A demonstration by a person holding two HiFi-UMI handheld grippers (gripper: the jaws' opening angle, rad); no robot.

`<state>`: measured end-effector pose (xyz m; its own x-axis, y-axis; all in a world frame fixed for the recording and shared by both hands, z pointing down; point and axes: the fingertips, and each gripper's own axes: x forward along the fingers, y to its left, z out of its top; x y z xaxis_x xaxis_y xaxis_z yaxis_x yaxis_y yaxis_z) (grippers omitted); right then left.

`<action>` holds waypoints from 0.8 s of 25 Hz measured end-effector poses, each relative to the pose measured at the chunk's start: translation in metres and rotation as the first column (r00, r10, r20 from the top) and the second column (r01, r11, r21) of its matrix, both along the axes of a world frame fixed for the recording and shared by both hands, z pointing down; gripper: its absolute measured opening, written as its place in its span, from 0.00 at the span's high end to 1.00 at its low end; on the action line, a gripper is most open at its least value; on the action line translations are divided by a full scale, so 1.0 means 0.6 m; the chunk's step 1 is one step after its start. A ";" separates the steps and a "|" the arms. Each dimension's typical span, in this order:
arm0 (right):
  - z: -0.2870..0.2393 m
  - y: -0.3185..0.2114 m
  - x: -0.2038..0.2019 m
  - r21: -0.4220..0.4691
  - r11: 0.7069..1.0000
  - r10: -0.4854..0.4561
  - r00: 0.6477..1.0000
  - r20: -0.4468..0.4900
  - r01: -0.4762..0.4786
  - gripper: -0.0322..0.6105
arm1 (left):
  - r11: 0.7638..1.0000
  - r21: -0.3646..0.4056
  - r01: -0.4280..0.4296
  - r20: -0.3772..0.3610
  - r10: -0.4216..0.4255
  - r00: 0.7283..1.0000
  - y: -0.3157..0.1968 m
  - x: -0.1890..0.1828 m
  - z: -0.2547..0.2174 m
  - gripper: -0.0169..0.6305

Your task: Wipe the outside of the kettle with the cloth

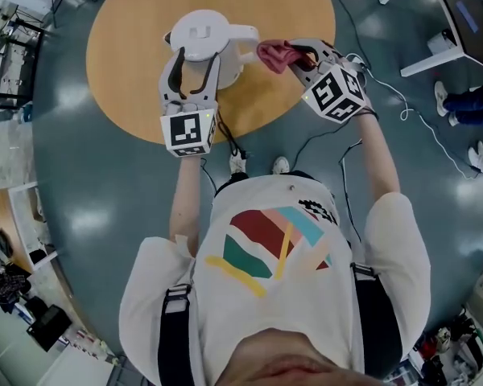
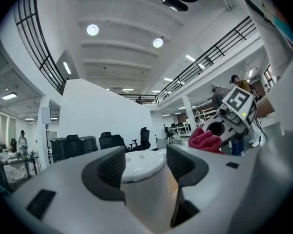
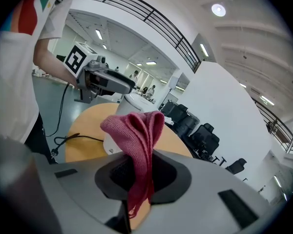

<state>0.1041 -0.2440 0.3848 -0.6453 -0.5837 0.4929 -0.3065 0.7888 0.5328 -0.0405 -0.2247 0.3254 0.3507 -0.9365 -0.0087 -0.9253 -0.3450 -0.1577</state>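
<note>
My left tongs [image 1: 197, 69] are clamped on the body of the white, round-lidded kettle [image 1: 203, 34], one pad on each side. The kettle stands upright on the round, orange-brown wooden desk [image 1: 129, 47]. My right tongs [image 1: 304, 58] are closed on a bunched dark-pink knitted cloth [image 1: 274, 55], held up just beside the kettle's right side. I cannot tell whether cloth and kettle touch.

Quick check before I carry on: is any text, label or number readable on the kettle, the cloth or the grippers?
No readable words or numbers anywhere.
kettle: small dark mark low on its side, too small to read.
left gripper, right gripper: cubes bear square markers only, no text.
cloth: plain.
</note>
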 end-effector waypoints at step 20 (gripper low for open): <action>0.007 -0.013 -0.003 0.089 0.996 0.001 0.999 -0.036 0.002 0.88 | 0.997 -0.008 0.082 0.104 -0.081 0.991 -0.017 0.016 0.029 0.64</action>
<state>0.1024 -0.2515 0.3893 -0.6288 -0.6257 0.4616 -0.2856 0.7380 0.6114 -0.0312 -0.2349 0.3426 0.2713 -0.9618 0.0356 -0.9294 -0.2715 -0.2502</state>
